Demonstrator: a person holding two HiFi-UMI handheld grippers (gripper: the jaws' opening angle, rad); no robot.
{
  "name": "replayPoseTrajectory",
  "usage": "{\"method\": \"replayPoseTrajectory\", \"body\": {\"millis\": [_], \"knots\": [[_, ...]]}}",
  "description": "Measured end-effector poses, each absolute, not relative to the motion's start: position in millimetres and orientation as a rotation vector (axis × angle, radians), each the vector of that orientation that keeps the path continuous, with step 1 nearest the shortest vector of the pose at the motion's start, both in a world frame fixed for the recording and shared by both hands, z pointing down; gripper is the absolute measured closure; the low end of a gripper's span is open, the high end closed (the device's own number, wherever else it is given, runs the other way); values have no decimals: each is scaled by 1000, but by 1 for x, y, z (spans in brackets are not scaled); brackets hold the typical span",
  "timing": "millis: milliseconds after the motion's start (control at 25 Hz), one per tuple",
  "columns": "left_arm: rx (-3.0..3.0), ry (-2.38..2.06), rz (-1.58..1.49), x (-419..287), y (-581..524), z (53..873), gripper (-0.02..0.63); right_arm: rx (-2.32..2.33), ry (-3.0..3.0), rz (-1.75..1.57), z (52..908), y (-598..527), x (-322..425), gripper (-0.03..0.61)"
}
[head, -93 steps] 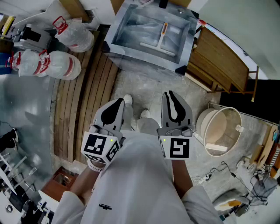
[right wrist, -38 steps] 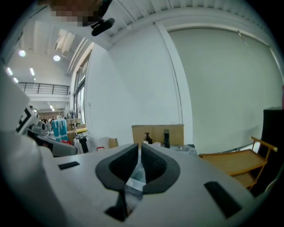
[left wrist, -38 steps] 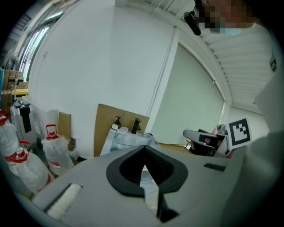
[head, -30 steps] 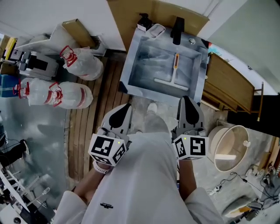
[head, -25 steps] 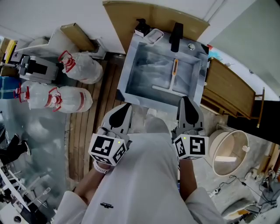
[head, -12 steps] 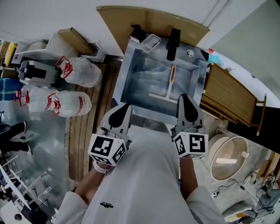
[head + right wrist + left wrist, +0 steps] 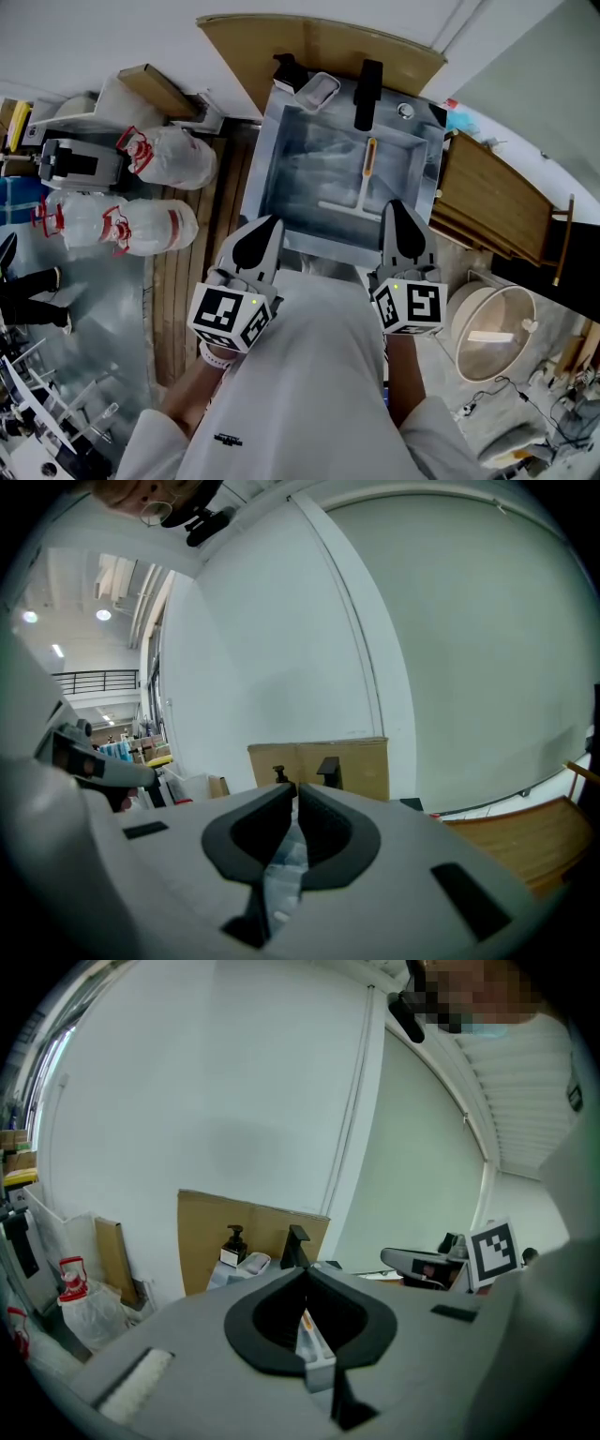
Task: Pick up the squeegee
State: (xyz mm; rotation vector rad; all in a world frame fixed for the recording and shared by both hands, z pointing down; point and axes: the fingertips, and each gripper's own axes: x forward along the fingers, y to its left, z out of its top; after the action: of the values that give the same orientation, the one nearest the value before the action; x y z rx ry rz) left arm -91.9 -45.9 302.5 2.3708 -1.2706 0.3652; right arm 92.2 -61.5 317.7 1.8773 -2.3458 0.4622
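Both tongs have come forward since the earlier head view, and their tips now overlap the near rim of the grey sheet-metal sink basin [image 7: 265, 159], which earlier lay well ahead of them. Nearest the person, the left tongs [image 7: 265, 230] are closed tip to tip with nothing gripped; the left gripper view shows the left tongs [image 7: 305, 1271] meeting at the front, with only the hollow behind the tips left vacant. The right tongs [image 7: 397, 214] are likewise fully closed and empty, as the right gripper view confirms at the right tongs [image 7: 292, 791]. Just beyond both tips, on the floor of the basin, lies the T-shaped squeegee with a pale blade and an orange-and-white handle [image 7: 361, 187]; part of it also shows through the hollow of the left tongs [image 7: 306, 1324]. Its blade runs crosswise at the end closer to the person, and its handle, the long axis, runs straight away from the person toward the black faucet [image 7: 368, 82] at the far rim. The handle sits between the two tongs but closer to the right one, and the right end of the blade lies just ahead of the right tips. Judged from this layout, the right tongs are the better placed, and would need to be opened and lowered across the handle. Farthest back, a brown cardboard panel [image 7: 281, 37] stands behind the sink.
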Motion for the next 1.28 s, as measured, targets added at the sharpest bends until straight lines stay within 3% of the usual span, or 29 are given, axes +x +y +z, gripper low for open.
{"method": "replayPoseTrajectory", "body": {"millis": [680, 1280], "knots": [[2332, -1181, 461, -71, -77, 350, 609, 1731, -2280, 608, 381, -100, 84, 555], [2277, -1077, 558, -46, -106, 425, 609, 1649, -2074, 888, 498, -122, 90, 450]]}}
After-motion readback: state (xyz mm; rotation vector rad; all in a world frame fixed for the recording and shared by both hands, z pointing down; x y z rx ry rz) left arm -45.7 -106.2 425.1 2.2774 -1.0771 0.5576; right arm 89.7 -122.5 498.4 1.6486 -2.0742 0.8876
